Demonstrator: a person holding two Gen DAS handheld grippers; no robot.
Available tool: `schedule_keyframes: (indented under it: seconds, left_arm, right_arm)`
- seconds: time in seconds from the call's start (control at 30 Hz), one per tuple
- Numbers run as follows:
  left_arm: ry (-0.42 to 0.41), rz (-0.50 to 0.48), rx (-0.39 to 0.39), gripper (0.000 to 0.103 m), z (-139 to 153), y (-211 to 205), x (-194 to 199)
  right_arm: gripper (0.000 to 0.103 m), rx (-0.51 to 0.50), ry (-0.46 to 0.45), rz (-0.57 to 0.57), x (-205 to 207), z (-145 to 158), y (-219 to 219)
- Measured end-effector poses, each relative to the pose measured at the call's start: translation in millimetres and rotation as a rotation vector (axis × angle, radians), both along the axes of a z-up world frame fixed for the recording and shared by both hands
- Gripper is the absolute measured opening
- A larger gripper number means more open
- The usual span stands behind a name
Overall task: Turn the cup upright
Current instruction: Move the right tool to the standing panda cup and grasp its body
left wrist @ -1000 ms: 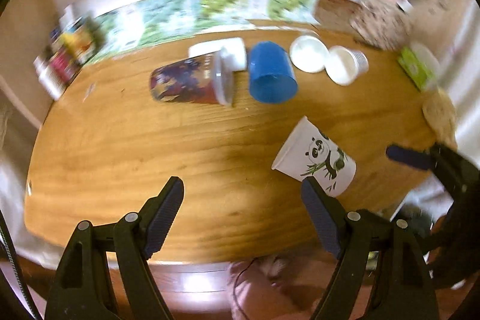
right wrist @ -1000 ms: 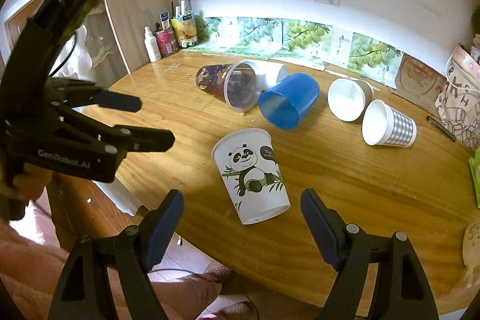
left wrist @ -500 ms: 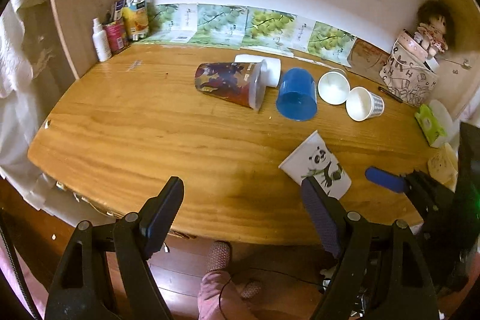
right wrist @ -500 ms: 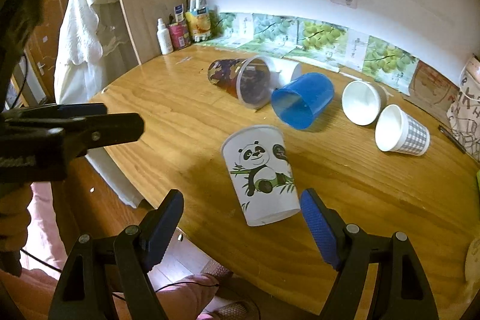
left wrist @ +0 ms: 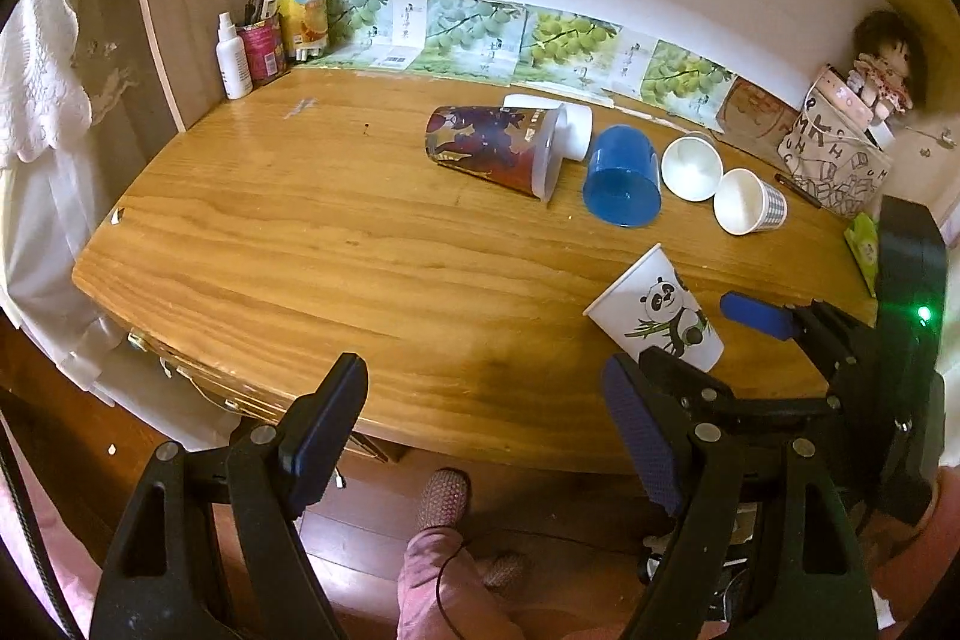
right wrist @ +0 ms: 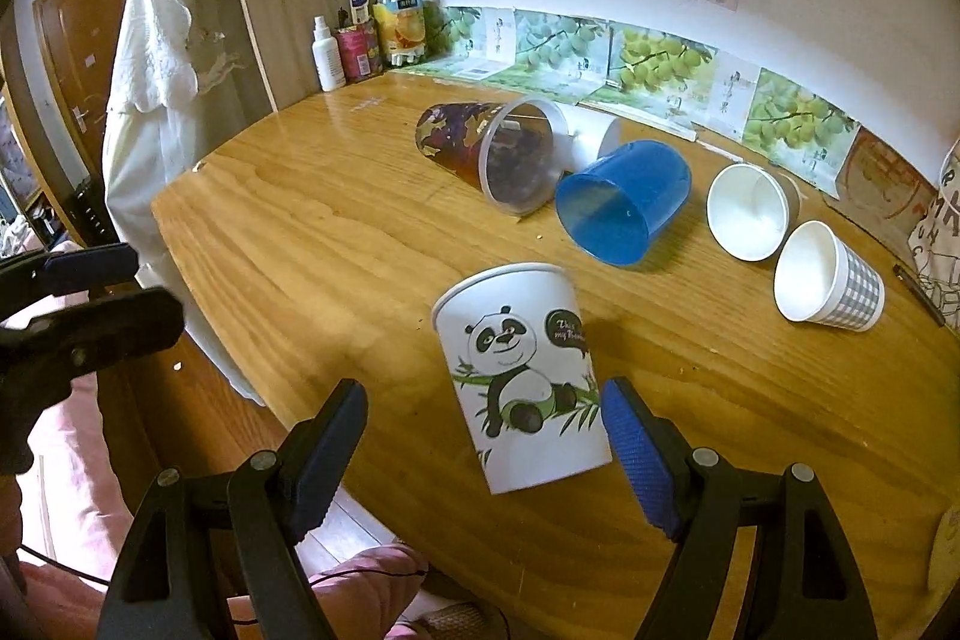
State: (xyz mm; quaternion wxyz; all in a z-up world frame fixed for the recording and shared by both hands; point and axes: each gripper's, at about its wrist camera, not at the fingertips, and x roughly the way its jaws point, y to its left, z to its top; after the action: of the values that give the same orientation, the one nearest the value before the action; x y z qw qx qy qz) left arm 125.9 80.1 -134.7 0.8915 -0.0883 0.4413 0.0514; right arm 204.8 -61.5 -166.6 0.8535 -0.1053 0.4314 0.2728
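Right gripper (right wrist: 483, 451) spread wide, panda paper cup (right wrist: 521, 376) lying on side between its fingers, near front edge of wooden table (right wrist: 336, 232) — not pinched yet. Cup looks light, thin, easy to squash; best pinch softly at middle. Left gripper (left wrist: 486, 427) spread too, holding nothing. Farther back — blue cup (right wrist: 624, 199), more cups on sides.

My wooden table (right wrist: 336, 244) carries a panda paper cup (right wrist: 528, 376), a patterned tumbler (right wrist: 480, 148), a blue cup (right wrist: 630, 202), two white cups and a checked cup (right wrist: 831, 274), all lying sideways.
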Motion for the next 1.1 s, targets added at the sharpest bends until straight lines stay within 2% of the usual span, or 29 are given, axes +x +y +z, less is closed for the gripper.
schedule_keyframes:
  seconds: [0.7, 1.1]
  left_arm:
    - [0.091, -0.05, 0.025, 0.083, -15, 13, 38]
    - [0.139, -0.056, 0.028, 0.083, -24, 25, 52]
  right_arm:
    - [0.081, -0.088, 0.068, 0.012, 41, -28, 23]
    - [0.081, -0.088, 0.116, -0.011, 59, -38, 33]
